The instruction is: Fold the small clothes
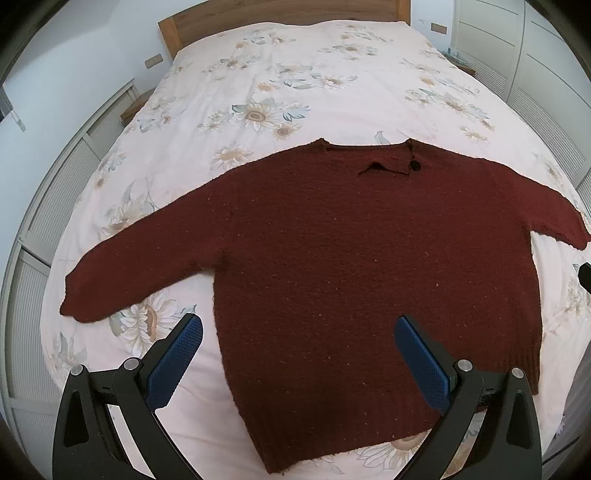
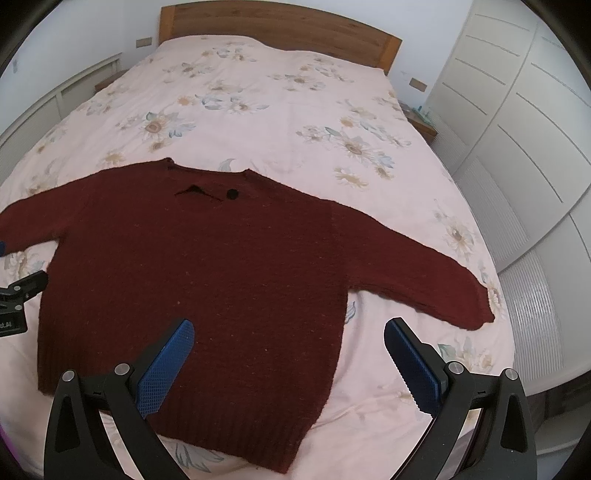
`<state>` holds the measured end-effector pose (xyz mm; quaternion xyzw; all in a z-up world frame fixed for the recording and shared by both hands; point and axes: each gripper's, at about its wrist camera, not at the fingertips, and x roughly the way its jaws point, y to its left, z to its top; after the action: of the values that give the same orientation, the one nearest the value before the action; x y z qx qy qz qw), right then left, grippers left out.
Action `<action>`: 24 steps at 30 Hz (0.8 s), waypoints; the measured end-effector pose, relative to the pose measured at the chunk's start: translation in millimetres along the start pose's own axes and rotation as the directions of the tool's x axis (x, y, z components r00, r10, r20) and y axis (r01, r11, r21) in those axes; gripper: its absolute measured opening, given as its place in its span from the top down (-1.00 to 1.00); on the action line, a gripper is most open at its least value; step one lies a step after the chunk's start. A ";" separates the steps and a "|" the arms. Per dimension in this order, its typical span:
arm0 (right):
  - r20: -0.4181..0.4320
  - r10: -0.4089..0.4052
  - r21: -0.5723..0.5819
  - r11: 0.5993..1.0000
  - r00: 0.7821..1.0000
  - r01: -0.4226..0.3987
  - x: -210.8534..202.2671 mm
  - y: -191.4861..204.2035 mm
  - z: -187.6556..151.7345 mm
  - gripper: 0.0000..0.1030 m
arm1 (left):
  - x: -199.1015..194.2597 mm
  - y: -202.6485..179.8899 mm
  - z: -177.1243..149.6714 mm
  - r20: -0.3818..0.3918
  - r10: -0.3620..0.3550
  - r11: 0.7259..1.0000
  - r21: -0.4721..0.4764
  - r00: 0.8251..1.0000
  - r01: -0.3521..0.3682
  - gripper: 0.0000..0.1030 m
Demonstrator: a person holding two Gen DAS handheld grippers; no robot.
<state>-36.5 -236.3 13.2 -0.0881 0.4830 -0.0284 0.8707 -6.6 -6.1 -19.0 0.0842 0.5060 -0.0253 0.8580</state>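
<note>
A dark red knitted sweater point(image 1: 351, 258) lies flat and spread out on the bed, both sleeves stretched sideways, neck toward the headboard, with a black button point(image 1: 416, 164) at the collar. It also shows in the right wrist view point(image 2: 207, 280). My left gripper point(image 1: 299, 328) is open and empty, hovering above the sweater's lower left part. My right gripper point(image 2: 290, 332) is open and empty, hovering above the sweater's lower right part. The left sleeve point(image 1: 140, 273) and the right sleeve point(image 2: 424, 273) lie flat on the cover.
The bed has a pale floral cover point(image 1: 295, 74) and a wooden headboard point(image 2: 280, 26). White wardrobe doors point(image 2: 524, 122) stand to the right, slatted panels point(image 1: 55, 192) to the left. Part of the left gripper's body point(image 2: 18, 302) shows at the right view's left edge.
</note>
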 end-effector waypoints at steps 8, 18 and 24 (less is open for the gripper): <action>-0.004 0.008 0.000 1.000 1.000 -0.008 3.9 -2.3 1.2 -1.00 | 3.5 -2.7 2.0 -0.006 0.003 1.000 0.000 1.000 -0.003 -0.99; 0.088 -0.047 0.187 0.982 0.995 0.030 23.1 -91.8 18.3 -1.00 | 15.2 5.3 18.8 -0.001 0.016 1.000 -0.007 1.000 -0.016 -0.99; 0.051 -0.091 0.373 0.925 0.995 0.065 64.3 -198.7 24.9 -0.99 | 28.0 9.6 41.1 0.028 0.025 0.999 0.023 0.999 -0.026 -0.99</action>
<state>25.9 -437.2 8.3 0.0580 0.4356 -0.1508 0.8855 43.7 -2.5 -22.8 0.1006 0.4927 -0.0215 0.8641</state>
